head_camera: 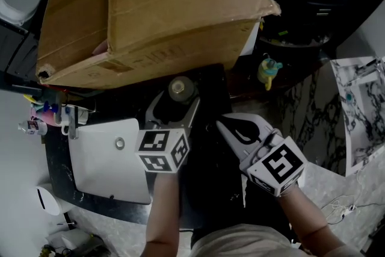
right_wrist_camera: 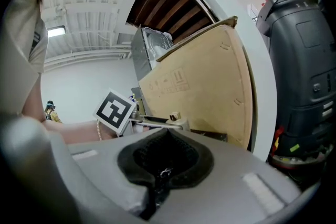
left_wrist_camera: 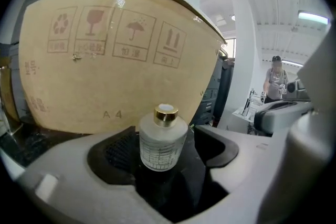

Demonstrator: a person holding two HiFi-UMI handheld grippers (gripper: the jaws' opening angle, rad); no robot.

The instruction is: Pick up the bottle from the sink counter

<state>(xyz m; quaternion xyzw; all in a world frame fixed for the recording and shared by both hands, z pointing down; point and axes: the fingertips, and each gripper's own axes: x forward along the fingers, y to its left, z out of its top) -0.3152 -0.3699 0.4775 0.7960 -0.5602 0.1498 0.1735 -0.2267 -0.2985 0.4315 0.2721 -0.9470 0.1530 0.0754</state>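
The left gripper [head_camera: 174,110] has its jaws wide apart either side of the small frosted-glass bottle with a gold cap [left_wrist_camera: 163,140], pads not pressing. The bottle stands upright, long axis vertical and cap up, on the dark sink counter [head_camera: 207,177] before the brown cardboard box [left_wrist_camera: 105,60]. It is probably light, slick and breakable (glass), so clamp the round body midway. The right gripper [head_camera: 224,124] is closed and empty.

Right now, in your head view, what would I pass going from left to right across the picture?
pink toiletries → white sink → bottle → right gripper → yellow toy
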